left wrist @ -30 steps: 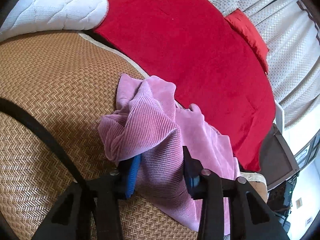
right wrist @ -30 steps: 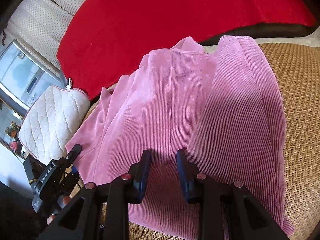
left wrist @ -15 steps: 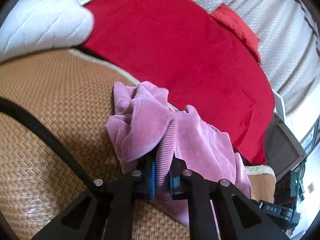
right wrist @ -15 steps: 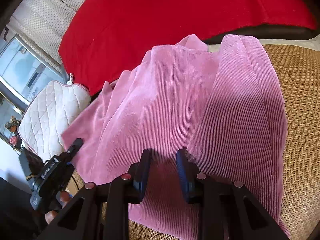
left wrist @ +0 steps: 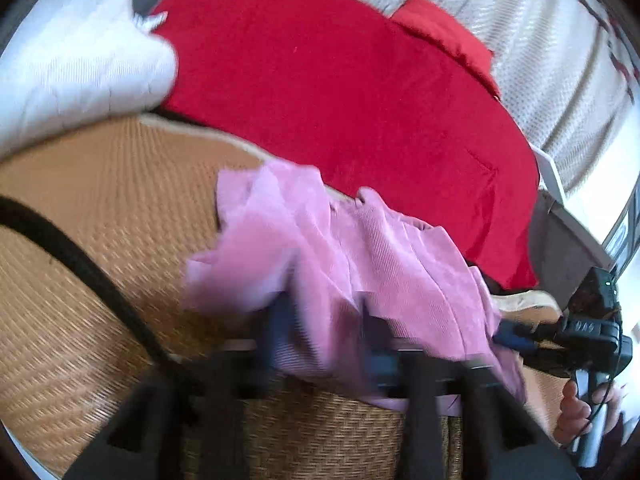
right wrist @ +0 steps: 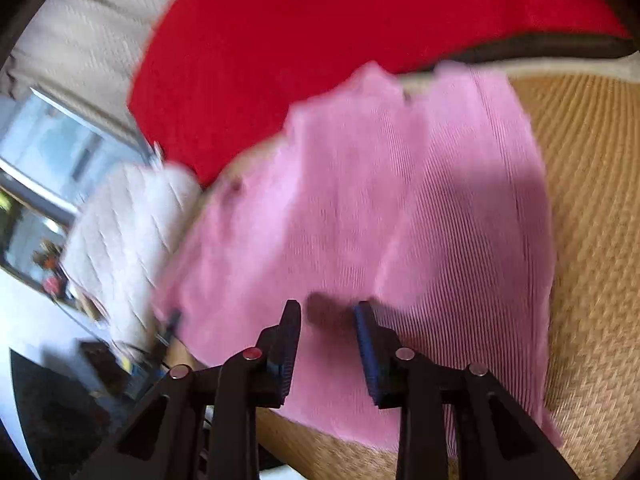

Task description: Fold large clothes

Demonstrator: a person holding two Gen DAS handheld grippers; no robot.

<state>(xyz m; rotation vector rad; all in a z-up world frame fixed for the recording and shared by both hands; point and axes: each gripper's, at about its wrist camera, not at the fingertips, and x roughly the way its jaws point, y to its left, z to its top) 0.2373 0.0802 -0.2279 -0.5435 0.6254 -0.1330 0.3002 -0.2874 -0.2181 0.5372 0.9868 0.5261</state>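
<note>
The pink ribbed garment (right wrist: 380,216) is spread on the woven mat (right wrist: 592,240), with its far edge close to the red blanket (right wrist: 320,32) at twelve o'clock. In the left wrist view, one end of it is bunched up into a loose heap toward ten o'clock.

The left gripper (left wrist: 326,336) is seen with its jaws opening. Cloth lies between them, but the picture is blurred, so it probably is no longer squeezed. The bunch seems to be let go so it can be taken again in a better spot.

The right gripper (right wrist: 328,340) is kept partly open, with a gap between its blue pads (right wrist: 366,344). Pink cloth is seen through the gap, but no fold is pinched. It is likely held ready for a flat edge.

A white quilted cushion (right wrist: 128,216) is seen at nine o'clock.
</note>
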